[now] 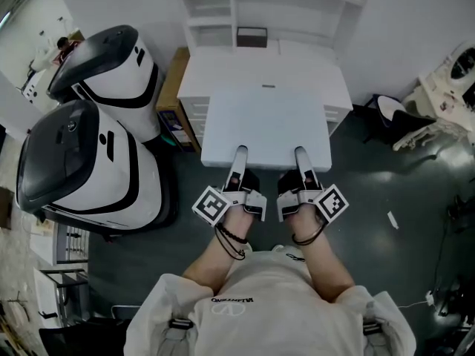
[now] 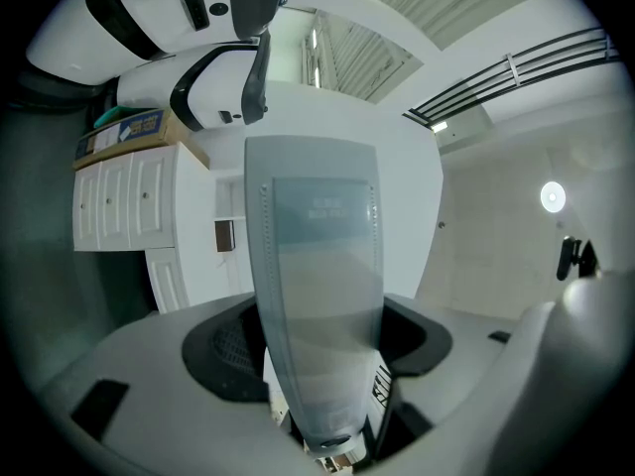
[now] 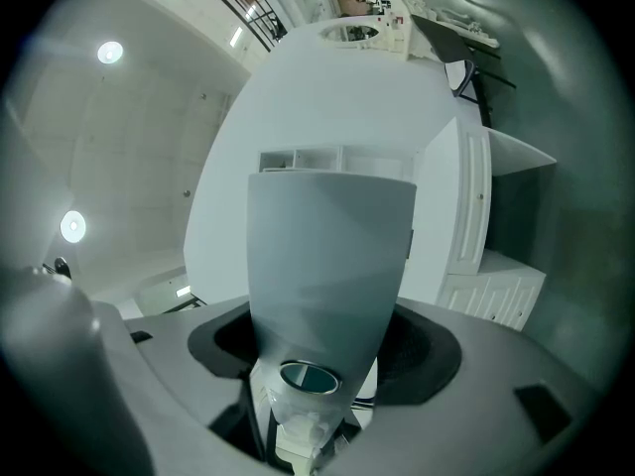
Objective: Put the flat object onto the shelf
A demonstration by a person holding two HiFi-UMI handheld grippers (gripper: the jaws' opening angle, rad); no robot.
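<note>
A large flat white board (image 1: 267, 124) hangs level over the dark floor, its far edge above a white cabinet (image 1: 304, 69). My left gripper (image 1: 239, 156) and right gripper (image 1: 300, 155) each clamp the board's near edge, with the upper jaws lying on top of it. White shelves (image 1: 223, 10) rise behind the cabinet. The left gripper view shows one grey jaw of the left gripper (image 2: 313, 177) against the board (image 2: 412, 206). The right gripper view shows a jaw of the right gripper (image 3: 332, 196) against the board (image 3: 298, 107).
Two big white and black machines (image 1: 104, 65) (image 1: 82, 162) stand at the left, with a brown box (image 1: 172, 87) beside the cabinet. A dark small box (image 1: 251, 36) sits on the lowest shelf. At the right are a dark chair (image 1: 393, 113) and white gear (image 1: 449, 80).
</note>
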